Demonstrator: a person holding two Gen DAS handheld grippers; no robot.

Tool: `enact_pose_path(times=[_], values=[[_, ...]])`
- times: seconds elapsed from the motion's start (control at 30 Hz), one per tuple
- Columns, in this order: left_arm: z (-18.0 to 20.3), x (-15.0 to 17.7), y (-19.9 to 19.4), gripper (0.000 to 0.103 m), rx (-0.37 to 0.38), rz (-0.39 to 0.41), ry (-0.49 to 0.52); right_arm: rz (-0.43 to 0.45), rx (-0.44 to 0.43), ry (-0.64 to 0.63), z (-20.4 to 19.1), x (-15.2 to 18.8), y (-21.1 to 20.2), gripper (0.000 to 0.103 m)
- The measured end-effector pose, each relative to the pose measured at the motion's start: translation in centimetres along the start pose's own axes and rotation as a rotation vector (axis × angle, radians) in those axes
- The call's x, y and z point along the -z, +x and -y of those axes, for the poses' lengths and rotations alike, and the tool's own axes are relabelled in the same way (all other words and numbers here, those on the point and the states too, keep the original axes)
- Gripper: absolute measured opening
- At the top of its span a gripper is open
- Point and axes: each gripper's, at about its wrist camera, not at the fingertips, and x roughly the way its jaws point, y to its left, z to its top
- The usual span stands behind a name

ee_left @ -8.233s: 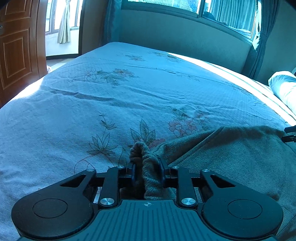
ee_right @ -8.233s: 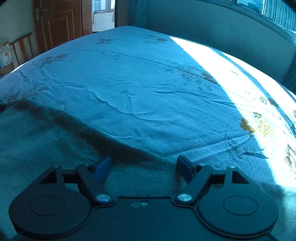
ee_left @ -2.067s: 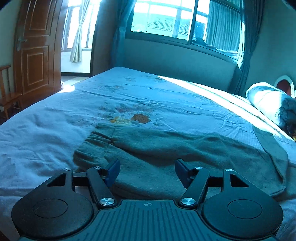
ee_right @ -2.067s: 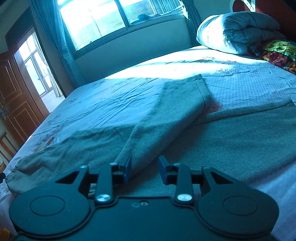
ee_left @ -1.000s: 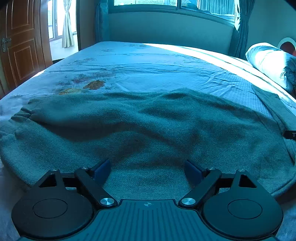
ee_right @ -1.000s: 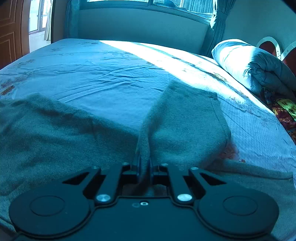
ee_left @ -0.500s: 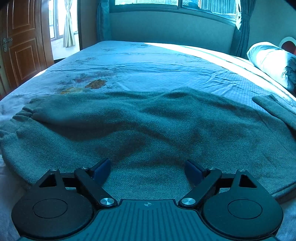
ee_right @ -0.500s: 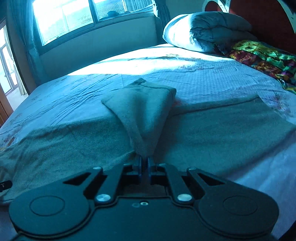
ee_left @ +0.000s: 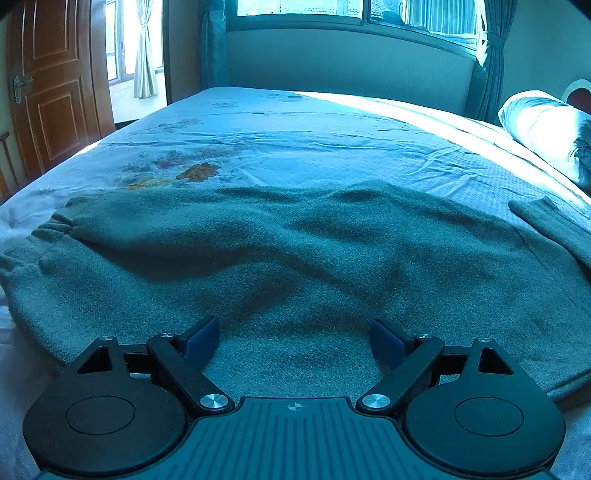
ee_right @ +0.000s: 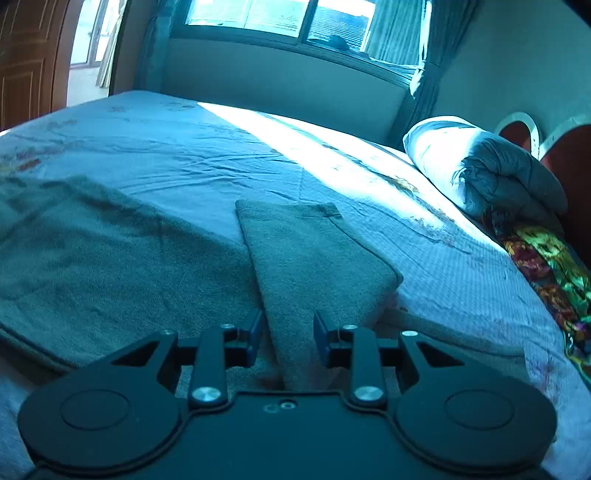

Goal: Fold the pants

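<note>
Grey-green fleece pants lie spread across the bed, with the gathered waistband at the left of the left wrist view. My left gripper hovers low over the cloth, open wide with nothing between its fingers. In the right wrist view one pant leg lies folded back over the rest of the pants. My right gripper is opening; that leg's fold runs between its fingers, and the pads stand apart from it. The folded leg's end shows at the left view's right edge.
The bed has a pale blue floral sheet, sunlit along its far side. A rolled quilt and colourful fabric lie by the headboard at right. A wooden door stands at left, a window behind the bed.
My right gripper, shut on the pant leg a second ago, swung it over the pants, laid it down and has parted its fingers. The left gripper stayed open and in place.
</note>
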Motion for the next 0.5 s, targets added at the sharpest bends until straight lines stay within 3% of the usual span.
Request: enact_pose_path(times=[0.07,0.1,0.13,0.23,0.3,0.43,0.5], values=[[-0.4,0.0,-0.2,0.088,-0.03,0.009,-0.012,0.01,0.06,-0.109,-1.1,-0.3,1.3,0.027],[-0.7,0.0,0.0,0.088,-0.03,0.004,-0.016,0.003,0.07,-0.126,-1.1,-0.3,1.8,0.022],[-0.8,0.0,0.1,0.089,-0.027,0.0,-0.012,-0.009,0.068,-0.089,-0.3,-0.4,2.1,0.0],[-1.1,0.0,0.3,0.091,-0.02,-0.009,-0.007,-0.001,0.089,0.132,3.7,0.4,0.6,0.0],[-1.1,0.1,0.4,0.093,-0.019,-0.01,-0.005,0.0,0.061,0.35,7.4,2.5,-1.6,0.0],[-1.0,0.2,0.5,0.093,-0.018,-0.007,0.002,-0.062,-0.101,0.913,13.9,9.5,-3.6,0.004],[-1.0,0.1,0.4,0.093,-0.015,-0.01,0.002,-0.126,-0.046,0.971,15.0,11.9,-3.6,0.007]])
